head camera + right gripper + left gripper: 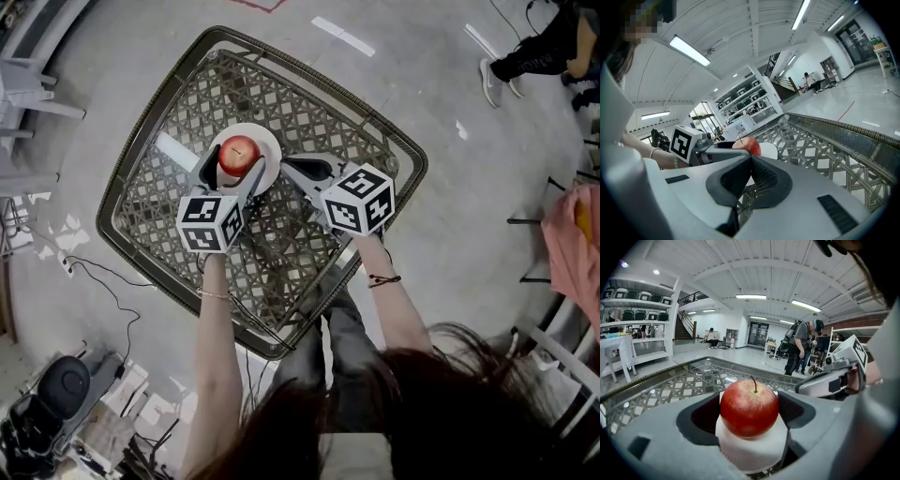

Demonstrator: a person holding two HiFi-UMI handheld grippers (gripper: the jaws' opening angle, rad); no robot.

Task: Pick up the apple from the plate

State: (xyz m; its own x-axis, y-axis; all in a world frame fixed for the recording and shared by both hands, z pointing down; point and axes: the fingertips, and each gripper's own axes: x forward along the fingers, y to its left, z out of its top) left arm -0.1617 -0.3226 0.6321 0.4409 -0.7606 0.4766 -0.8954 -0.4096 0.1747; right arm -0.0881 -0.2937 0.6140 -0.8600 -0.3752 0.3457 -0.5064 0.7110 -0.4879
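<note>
One apple [240,150] on one white plate [246,128]. One woven counter [309,112] carries the plate. Two tongs: the left tongs [239,165] over the plate at the apple, the right tongs [289,165] just beside the plate. Two marker cubes [211,222], one per tongs.

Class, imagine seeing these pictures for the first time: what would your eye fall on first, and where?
The red apple sits on a white plate on the woven table, clasped by the left tool. The right tool is shut and empty beside the plate.
</note>
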